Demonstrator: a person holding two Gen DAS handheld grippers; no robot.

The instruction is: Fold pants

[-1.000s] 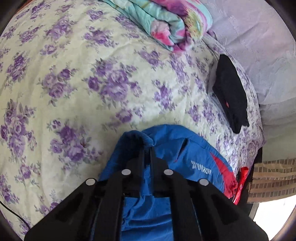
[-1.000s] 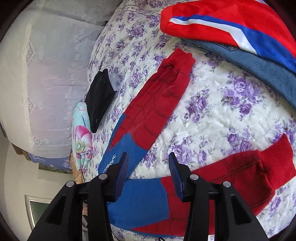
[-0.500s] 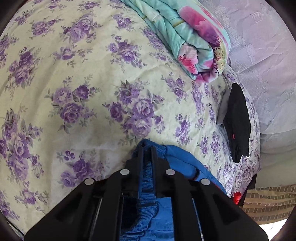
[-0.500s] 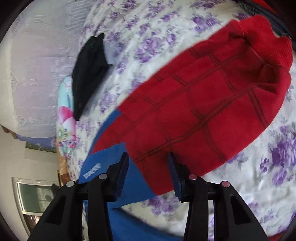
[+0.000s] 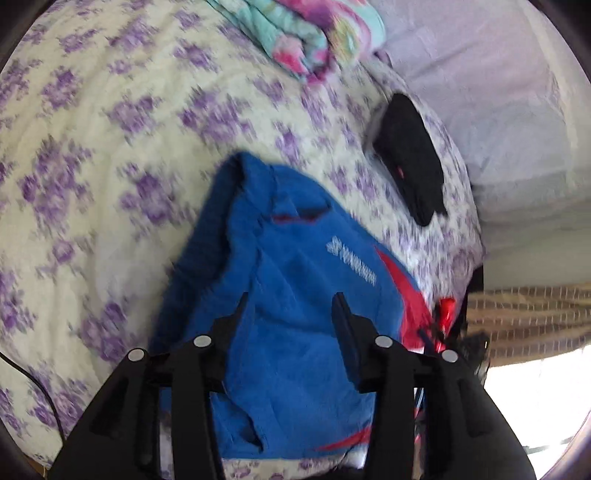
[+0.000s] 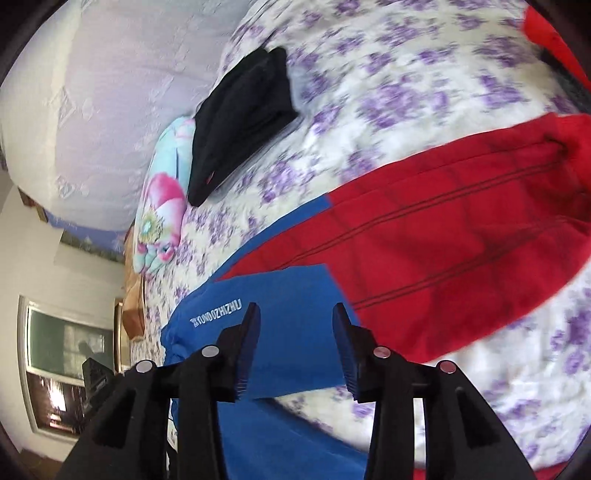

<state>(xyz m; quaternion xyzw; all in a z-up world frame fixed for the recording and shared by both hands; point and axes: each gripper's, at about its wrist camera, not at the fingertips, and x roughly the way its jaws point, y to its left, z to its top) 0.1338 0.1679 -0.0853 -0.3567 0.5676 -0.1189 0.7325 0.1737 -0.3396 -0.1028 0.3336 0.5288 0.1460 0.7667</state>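
The pants have a blue top with white lettering (image 5: 295,258) and red legs with dark lines (image 6: 461,240). They lie on the floral bedsheet (image 5: 110,129), with one red leg laid over the other. My left gripper (image 5: 291,299) hovers over the blue waist part, its jaws opening, and its pads press on nothing. My right gripper (image 6: 295,310) hangs over the blue thigh part (image 6: 280,295) near the lettering. Its jaws are opening too, with cloth behind the gap but none pinched.
A folded black garment (image 5: 410,162) lies near the bed's far edge, beside a rolled colourful blanket (image 5: 314,33). A pale lilac cloth (image 5: 498,92) covers the wall side. Another red garment (image 6: 546,33) lies at the right wrist view's top right. A window (image 6: 66,362) is at its lower left.
My left gripper has let go of the blue waistband, opened and drawn back from it. My right gripper has swung from the red leg toward the blue top of the pants.
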